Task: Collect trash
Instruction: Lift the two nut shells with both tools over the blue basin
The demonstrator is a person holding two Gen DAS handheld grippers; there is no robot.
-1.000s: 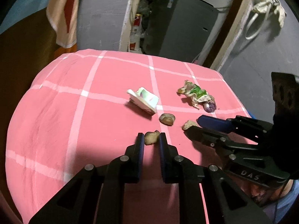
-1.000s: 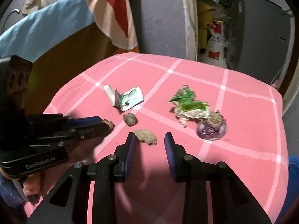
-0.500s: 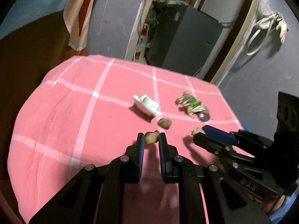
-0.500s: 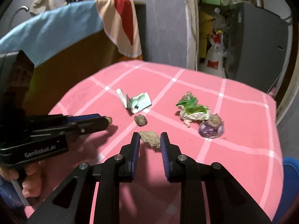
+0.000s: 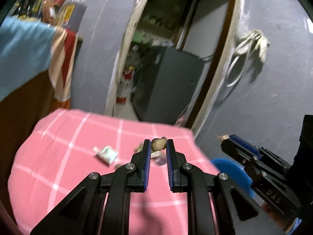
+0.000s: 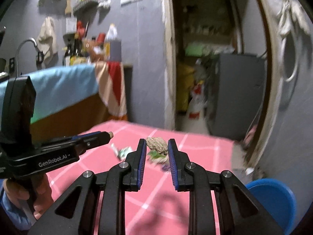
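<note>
Both tongs (image 5: 158,146) higher; "GenRobot.AI" label (image 6: 53,158)

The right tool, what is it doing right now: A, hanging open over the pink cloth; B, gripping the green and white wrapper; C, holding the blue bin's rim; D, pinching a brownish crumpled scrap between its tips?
D: the right tool has a brownish crumpled scrap clamped between its tips, above the pink cloth.

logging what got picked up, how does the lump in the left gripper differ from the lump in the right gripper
The left gripper pinches a small rounded tan lump; the right gripper pinches a grey-brown lump that looks wider, flatter and wrinkled. The left one sits smooth and compact at the fingertips; the right one spans a wider gap between its fingers. Both are held clear above the pink cloth.
</note>
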